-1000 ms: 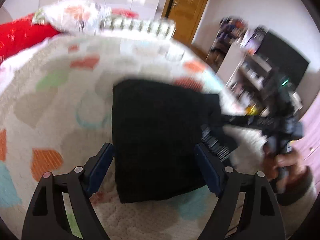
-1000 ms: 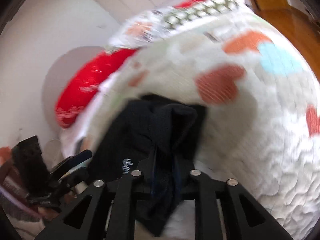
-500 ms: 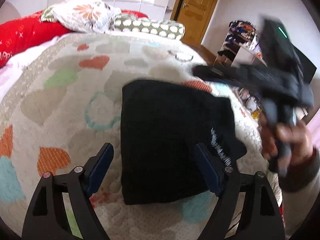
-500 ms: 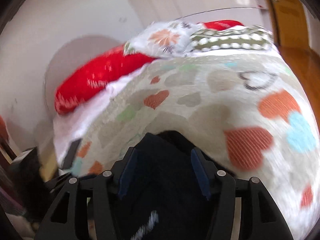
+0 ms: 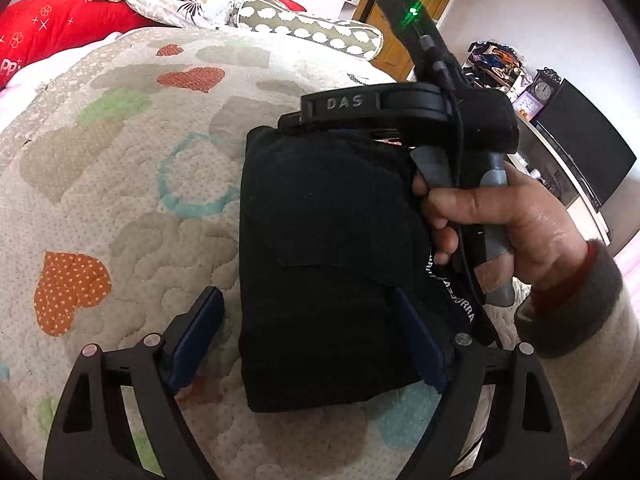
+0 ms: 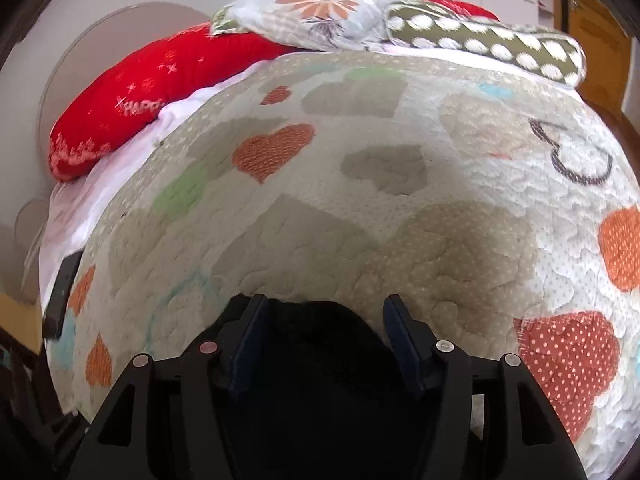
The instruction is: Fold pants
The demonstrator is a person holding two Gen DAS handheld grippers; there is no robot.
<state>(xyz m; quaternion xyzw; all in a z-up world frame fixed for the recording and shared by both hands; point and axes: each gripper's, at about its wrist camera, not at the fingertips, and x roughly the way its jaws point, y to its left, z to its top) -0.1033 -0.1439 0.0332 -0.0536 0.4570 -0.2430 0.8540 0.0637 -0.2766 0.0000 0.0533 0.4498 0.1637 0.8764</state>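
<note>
- Black pants (image 5: 332,256) lie folded into a rough rectangle on the heart-print quilt (image 5: 120,184), just ahead of the left gripper (image 5: 308,332).
- Left gripper: jaws spread wide and opening further. The left finger is over bare quilt beside the pants' left edge, the right finger over the fabric near its right side. No pinch visible, nothing held.
- Right gripper (image 6: 324,320): jaws roughly half apart, with the pants' far end (image 6: 320,344) between and below the 2 fingers. Pads (image 6: 400,332) not pressing on cloth, nothing held.
- In the left wrist view the right gripper's body (image 5: 404,112) sits across the pants' far edge, and a hand (image 5: 500,220) grips its handle at the pants' right side.
- Pants look: solid black, flat stacked layers, 1 fold line across the middle. White lettering (image 5: 452,292) shows on a strip sticking out at the right edge.
- Right edge of the bundle is uneven, left and near edges are straight.
- Room: open quilt left of and beyond the pants. Red pillow (image 6: 132,100), floral pillow (image 6: 316,8) and dotted bolster (image 6: 488,48) lie well apart at the head of the bed.
- The bed's right edge is near the pants, with shelves and a dark screen (image 5: 580,148) past it.
</note>
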